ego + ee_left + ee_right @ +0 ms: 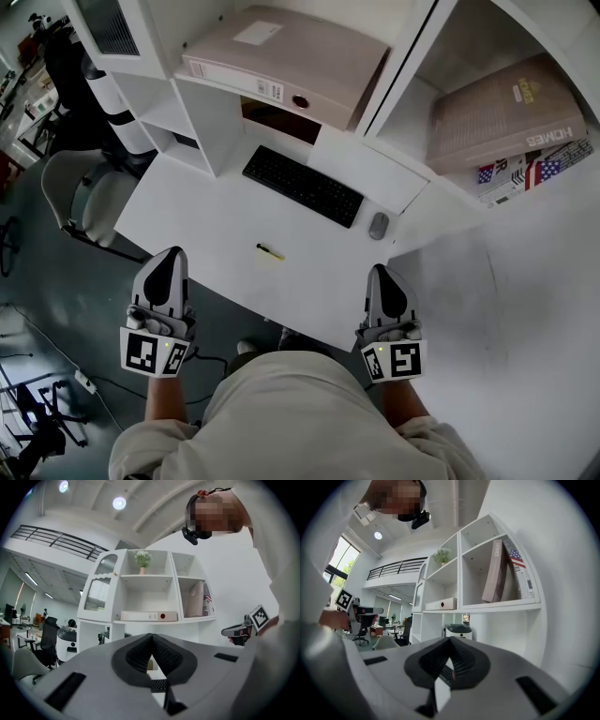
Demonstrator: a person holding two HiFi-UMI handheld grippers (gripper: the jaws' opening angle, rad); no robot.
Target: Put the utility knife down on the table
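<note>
I am seeing the utility knife [270,252] only as a tiny yellow-and-black sliver and am not resolving its blade. The left gripper [151,639] is covering most of the keyboard [158,685] in its own view. The desk [216,234] is hiding part of the chair [80,192].

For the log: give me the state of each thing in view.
utility knife: lying flat on the table, in neither gripper
left gripper: shut, empty
right gripper: shut, empty
binder: closed, lying flat on the shelf

Left gripper [171,259] and right gripper [381,275] side by side, jaws together
</note>
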